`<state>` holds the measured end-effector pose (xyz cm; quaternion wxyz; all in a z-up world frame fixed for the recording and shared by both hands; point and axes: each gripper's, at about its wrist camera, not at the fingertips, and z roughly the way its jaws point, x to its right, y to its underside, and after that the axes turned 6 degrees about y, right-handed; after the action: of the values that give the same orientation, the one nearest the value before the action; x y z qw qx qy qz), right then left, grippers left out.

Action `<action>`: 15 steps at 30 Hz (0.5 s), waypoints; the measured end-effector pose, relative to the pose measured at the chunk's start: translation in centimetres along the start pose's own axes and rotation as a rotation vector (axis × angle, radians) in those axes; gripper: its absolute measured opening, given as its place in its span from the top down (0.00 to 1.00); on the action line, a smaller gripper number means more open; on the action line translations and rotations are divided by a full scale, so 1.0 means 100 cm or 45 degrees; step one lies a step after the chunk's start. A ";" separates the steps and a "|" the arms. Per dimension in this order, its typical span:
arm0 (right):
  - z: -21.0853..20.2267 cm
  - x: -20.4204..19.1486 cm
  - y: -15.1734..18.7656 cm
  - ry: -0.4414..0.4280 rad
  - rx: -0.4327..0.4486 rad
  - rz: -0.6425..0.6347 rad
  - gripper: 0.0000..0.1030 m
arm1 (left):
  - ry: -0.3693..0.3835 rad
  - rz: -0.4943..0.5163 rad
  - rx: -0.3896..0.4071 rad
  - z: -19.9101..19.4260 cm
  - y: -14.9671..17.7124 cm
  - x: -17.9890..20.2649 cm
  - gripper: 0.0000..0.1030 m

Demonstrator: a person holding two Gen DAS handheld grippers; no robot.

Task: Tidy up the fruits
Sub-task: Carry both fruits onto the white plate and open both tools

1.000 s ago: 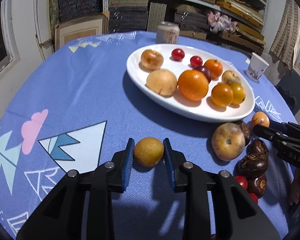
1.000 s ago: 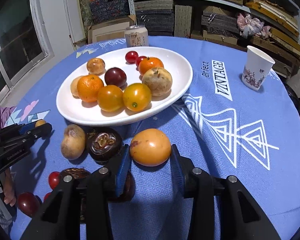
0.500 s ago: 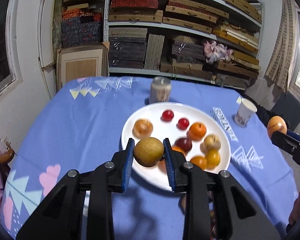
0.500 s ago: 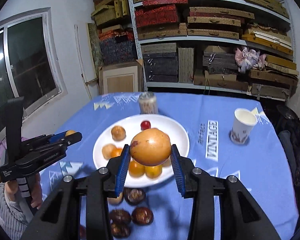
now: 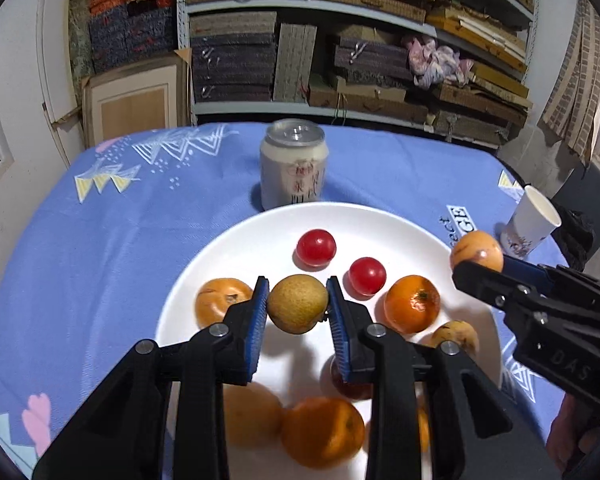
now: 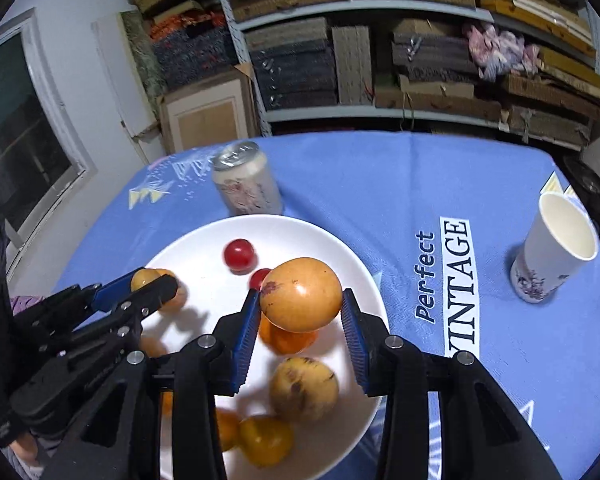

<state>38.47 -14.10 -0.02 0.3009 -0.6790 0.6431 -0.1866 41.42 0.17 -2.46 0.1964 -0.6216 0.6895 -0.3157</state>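
Note:
My left gripper is shut on a small brown pear and holds it above the middle of the white plate. My right gripper is shut on a large orange-yellow fruit above the plate's right half. The right gripper also shows in the left wrist view, the left one in the right wrist view. On the plate lie two red cherry tomatoes, oranges and other round fruits.
A drink can stands just behind the plate. A paper cup stands at the right on the blue tablecloth. Shelves of boxes fill the back wall.
Both grippers lifted their fruits off the table a second ago and have now come forward and down over the plate, closer to it than half a second ago.

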 end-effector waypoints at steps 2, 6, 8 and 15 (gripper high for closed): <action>0.014 0.005 -0.001 0.004 -0.025 0.018 0.60 | 0.004 0.012 -0.022 0.010 0.001 0.001 0.72; 0.031 0.009 -0.004 -0.008 -0.052 0.052 0.60 | 0.000 0.022 -0.043 0.020 0.001 -0.001 0.72; 0.036 0.004 -0.004 -0.002 -0.058 0.034 0.60 | -0.019 0.022 -0.054 0.024 0.003 -0.002 0.72; 0.043 -0.004 -0.005 0.016 -0.061 0.017 0.59 | -0.014 0.020 -0.056 0.027 0.006 -0.008 0.68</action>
<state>41.52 -12.97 -2.85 0.2818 -0.6806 0.6537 -0.1734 42.89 0.42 -4.85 0.1889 -0.6221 0.7000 -0.2955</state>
